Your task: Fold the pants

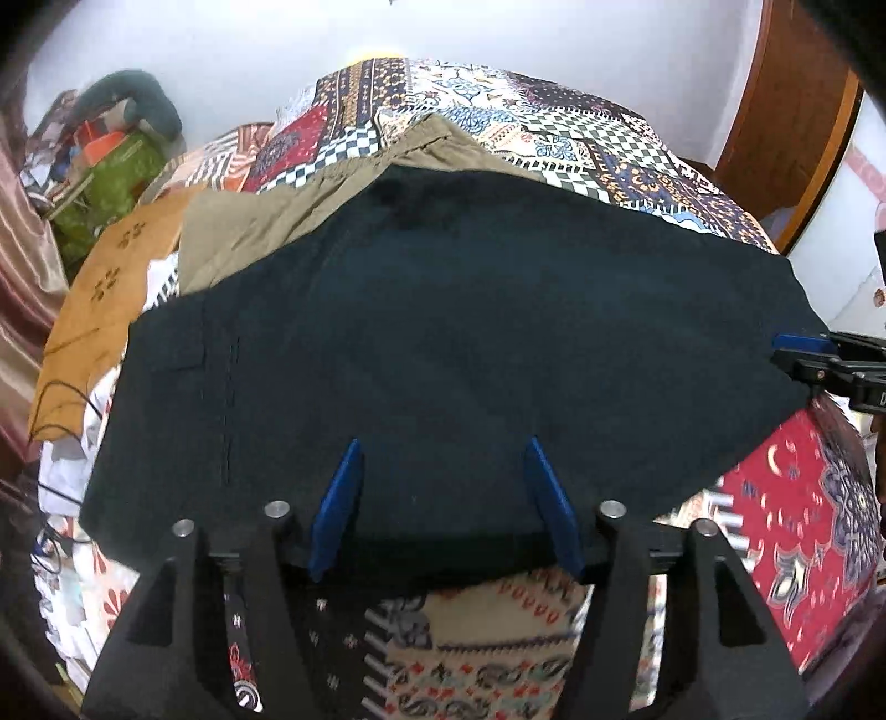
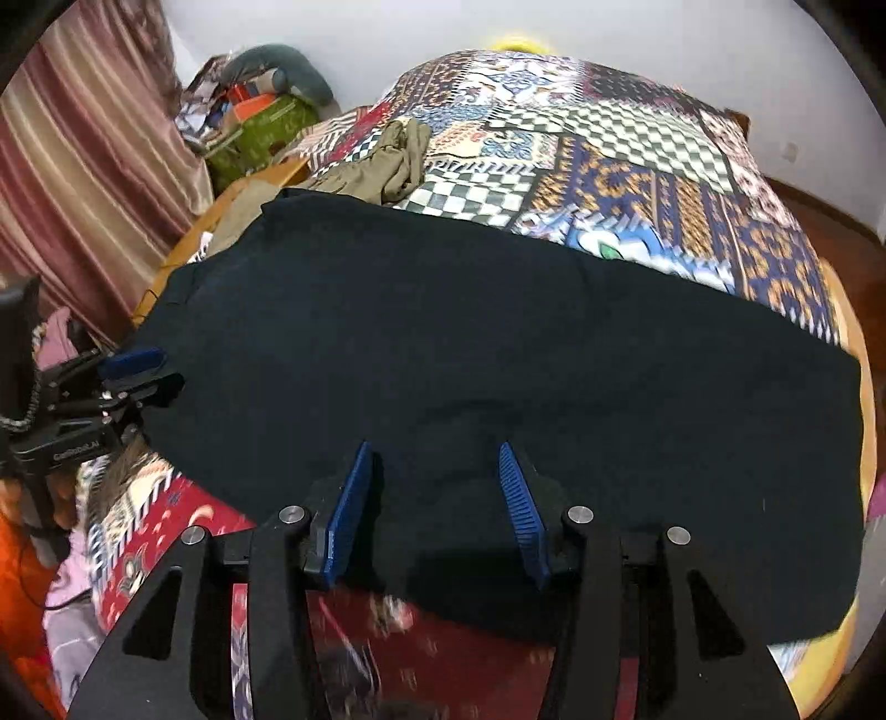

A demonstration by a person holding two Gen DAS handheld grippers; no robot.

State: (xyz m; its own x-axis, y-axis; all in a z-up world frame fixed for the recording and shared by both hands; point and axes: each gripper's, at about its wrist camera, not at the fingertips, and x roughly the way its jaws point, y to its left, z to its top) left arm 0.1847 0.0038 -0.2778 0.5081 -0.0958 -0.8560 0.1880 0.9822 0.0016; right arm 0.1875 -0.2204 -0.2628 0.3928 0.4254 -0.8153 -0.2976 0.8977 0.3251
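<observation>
Blue fingers of the left gripper (image 1: 443,509) stand apart over the near hem of the dark pants (image 1: 443,343), with the cloth's edge lying between and just under them; whether the pads touch the fabric cannot be told. On the other side, the right gripper (image 2: 437,515) also has its ribbed blue fingers spread, with the pants (image 2: 498,360) bunched slightly in the gap between them and nothing pinched. Each gripper shows at the edge of the other's view: the right one (image 1: 819,360) at the pants' right corner, the left one (image 2: 127,371) at the pants' left edge, both close against the cloth.

The pants lie spread wide and fairly flat across the bed, on a patchwork bedspread (image 1: 581,149) of checks, florals and red panels. A stitched seam and pocket line show on their left part in the left wrist view.

Beyond the pants' far edge, an olive-khaki garment (image 1: 266,221) lies partly tucked under them, its crumpled end (image 2: 398,160) resting on the checkered patches. To the left of it sits an orange-brown cloth (image 1: 111,299) with small dark motifs. Farther left, a striped curtain (image 2: 94,155) hangs by a heap of clutter with a green bag (image 2: 266,133). A pale wall (image 1: 249,50) closes the background, with a wooden door frame (image 1: 792,122) at the right.
</observation>
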